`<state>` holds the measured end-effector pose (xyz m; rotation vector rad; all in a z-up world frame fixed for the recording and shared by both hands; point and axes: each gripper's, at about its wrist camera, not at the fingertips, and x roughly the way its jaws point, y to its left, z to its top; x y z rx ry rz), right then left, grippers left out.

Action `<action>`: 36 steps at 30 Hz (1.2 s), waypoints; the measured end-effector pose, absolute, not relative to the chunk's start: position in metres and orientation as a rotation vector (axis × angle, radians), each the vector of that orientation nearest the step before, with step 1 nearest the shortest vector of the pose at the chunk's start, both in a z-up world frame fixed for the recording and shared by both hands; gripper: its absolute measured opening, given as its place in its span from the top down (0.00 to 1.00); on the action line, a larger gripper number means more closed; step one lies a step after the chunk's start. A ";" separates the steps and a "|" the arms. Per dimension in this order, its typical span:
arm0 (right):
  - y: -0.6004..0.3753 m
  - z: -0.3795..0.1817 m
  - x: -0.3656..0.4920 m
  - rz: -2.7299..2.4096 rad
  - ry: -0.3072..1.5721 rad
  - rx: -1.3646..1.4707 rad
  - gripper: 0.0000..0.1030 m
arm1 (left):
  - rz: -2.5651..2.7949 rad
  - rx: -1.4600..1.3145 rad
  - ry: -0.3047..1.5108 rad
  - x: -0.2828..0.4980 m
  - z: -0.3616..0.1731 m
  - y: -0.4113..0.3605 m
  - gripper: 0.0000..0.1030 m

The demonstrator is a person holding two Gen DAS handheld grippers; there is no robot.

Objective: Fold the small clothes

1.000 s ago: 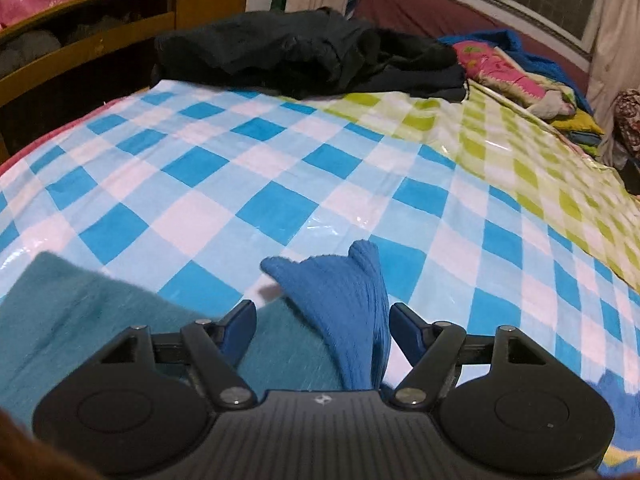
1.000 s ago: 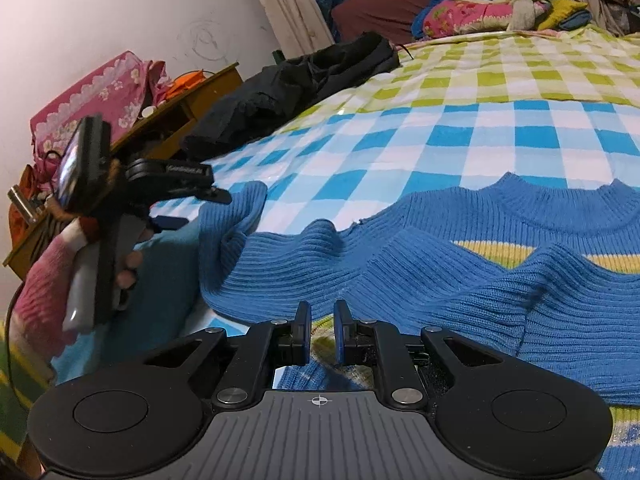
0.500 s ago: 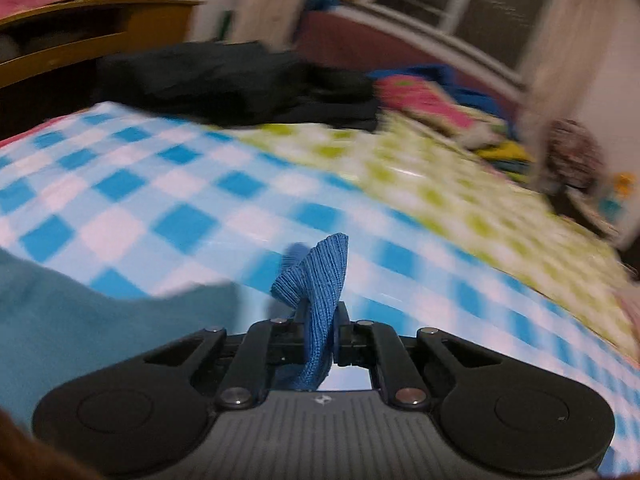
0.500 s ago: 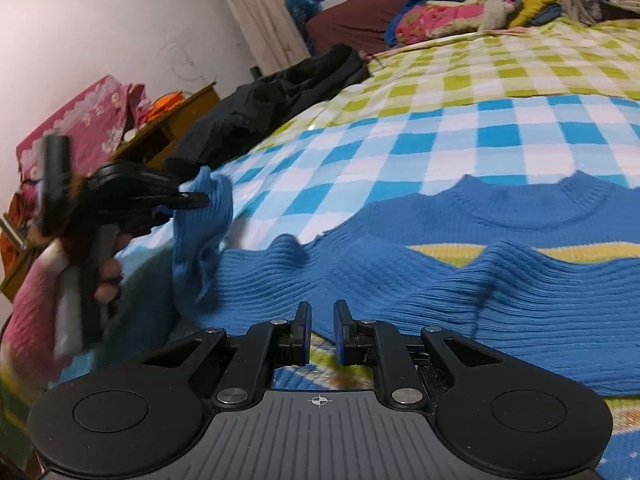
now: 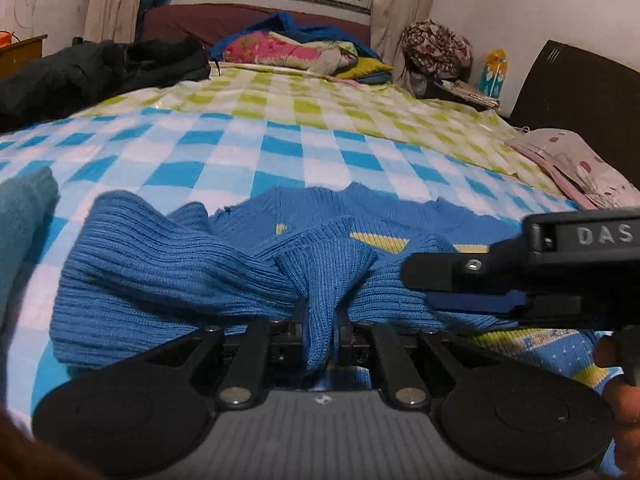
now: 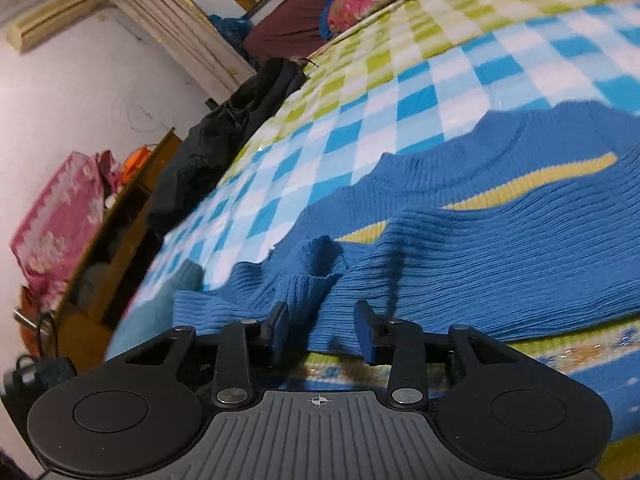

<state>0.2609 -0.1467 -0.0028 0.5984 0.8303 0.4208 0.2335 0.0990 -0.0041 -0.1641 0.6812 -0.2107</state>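
A small blue ribbed sweater [image 5: 168, 264] with a yellow stripe lies on the checked bed cover; it also shows in the right wrist view [image 6: 500, 232]. My left gripper [image 5: 320, 328] is shut on the sleeve cuff [image 5: 324, 268], held folded over the sweater's body. My right gripper [image 6: 322, 330] is open, its fingers [image 6: 366, 330] at the sweater's near edge with no cloth between them. It also shows in the left wrist view [image 5: 472, 284], at right beside the cuff.
A teal garment [image 5: 20, 208] lies left of the sweater. A black clothes pile [image 5: 92, 72] and colourful bedding [image 5: 280, 48] lie at the far end. A pink spotted pillow [image 5: 576, 168] is at right. A wooden cabinet [image 6: 116, 232] stands beside the bed.
My left gripper closed on the sleeve cuff and carried it right, over the sweater's body. My right gripper opened from shut and tilted.
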 end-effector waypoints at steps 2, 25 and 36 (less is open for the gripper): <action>-0.142 -0.004 0.266 0.435 0.836 0.621 0.64 | -0.220 -0.187 0.681 0.235 -0.003 0.104 0.85; -0.115 0.017 0.296 0.458 0.829 0.572 0.90 | -0.270 -0.154 0.570 0.188 0.014 0.112 0.41; -0.218 0.052 0.271 0.320 0.672 0.627 0.90 | -0.246 -0.131 0.546 0.201 0.024 0.103 0.30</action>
